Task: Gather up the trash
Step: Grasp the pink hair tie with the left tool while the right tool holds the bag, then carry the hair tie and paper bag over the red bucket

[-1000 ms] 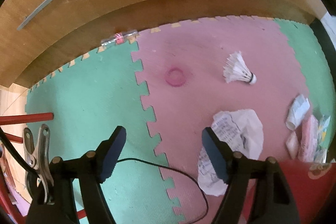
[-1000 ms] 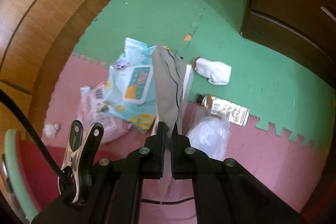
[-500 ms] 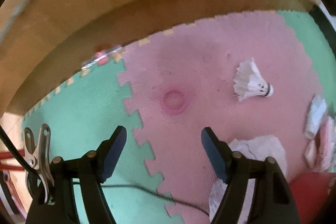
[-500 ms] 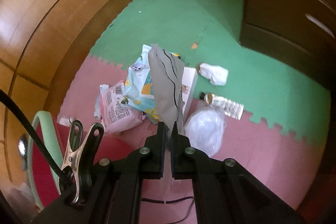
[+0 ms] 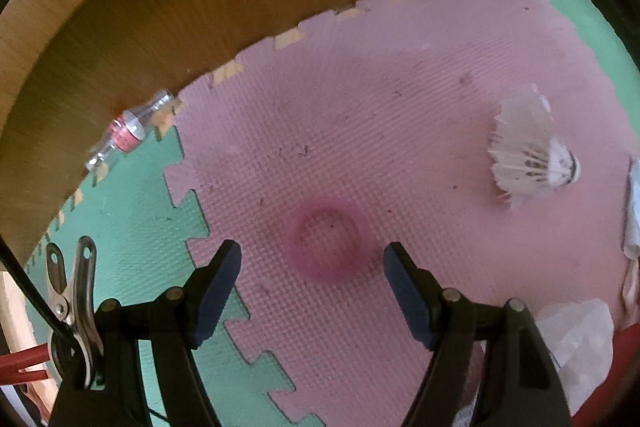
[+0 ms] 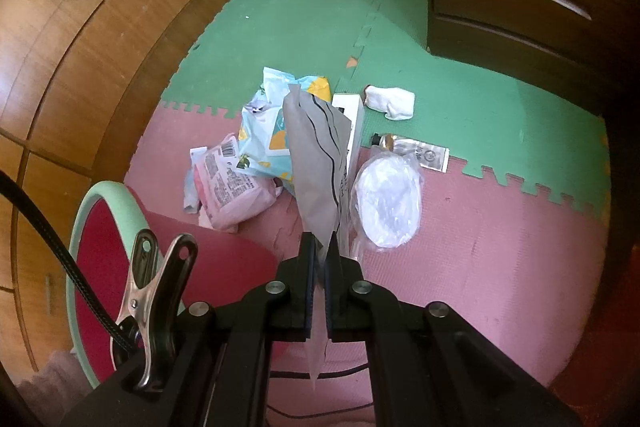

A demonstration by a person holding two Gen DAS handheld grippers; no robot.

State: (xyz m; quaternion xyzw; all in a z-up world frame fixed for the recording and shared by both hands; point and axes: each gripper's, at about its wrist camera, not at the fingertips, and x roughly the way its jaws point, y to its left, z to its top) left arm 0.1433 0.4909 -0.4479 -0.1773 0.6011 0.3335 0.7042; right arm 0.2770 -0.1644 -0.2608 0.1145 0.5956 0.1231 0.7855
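Hovering over pink mat point(image 5: 400, 75), left gripper point(image 5: 310, 267) wide, empty, pink ring point(image 5: 330, 245) just ahead at twelve o'clock between spread fingers; round, no long axis. Right gripper point(image 6: 318, 263) pinching grey wrapper point(image 6: 316, 163), farther off.

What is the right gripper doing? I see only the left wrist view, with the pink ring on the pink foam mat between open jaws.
Observer: The right gripper is shut on a grey paper wrapper with a black wavy line.
Operator: Is there a container for trash?
Observer: A red bin with a pale green rim sits at the lower left of the right wrist view.
Operator: What else lies on the floor there?
Observer: A clear plastic bag with something white inside lies beside a pink printed packet.
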